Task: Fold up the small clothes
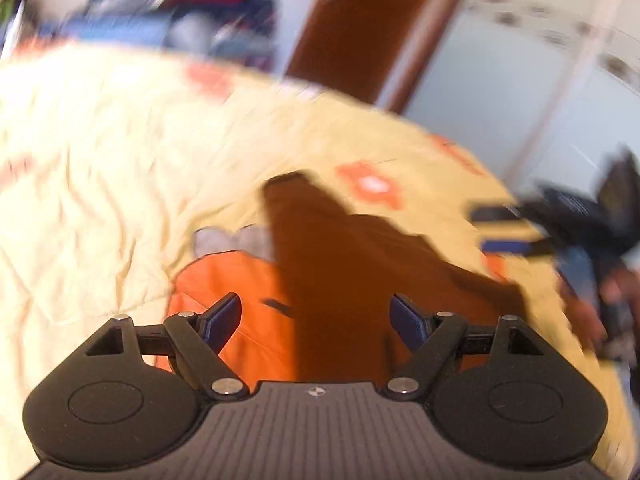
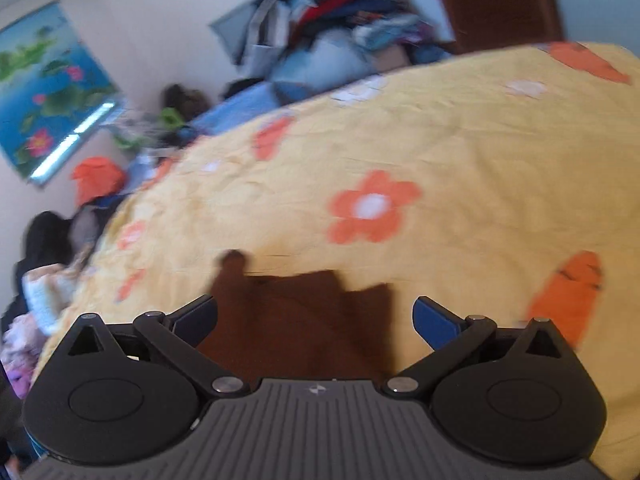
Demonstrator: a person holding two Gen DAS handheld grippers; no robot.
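Left wrist: left tool point(image 1: 316, 320) released above orange garment point(image 1: 224, 280) | right tool point(image 2: 316, 320) released over bed point(image 2: 480, 140), nothing gripped.

The bed cover point(image 2: 460, 132) is pale yellow with orange flowers point(image 2: 374, 208) that have white centres, and on it lies an orange garment point(image 1: 240, 300) with a grey part point(image 1: 236, 238) at its top, half darkened to brown by a shadow. The left gripper point(image 1: 316, 322) and the right gripper point(image 2: 316, 320) are black with dark blue pads point(image 1: 224, 320) on the fingers. By the wall hangs a blue picture point(image 2: 44, 92) with green leaves and pink flowers, and the blurred heap of clothes point(image 2: 336, 12) looks mostly dark blue, red and grey.
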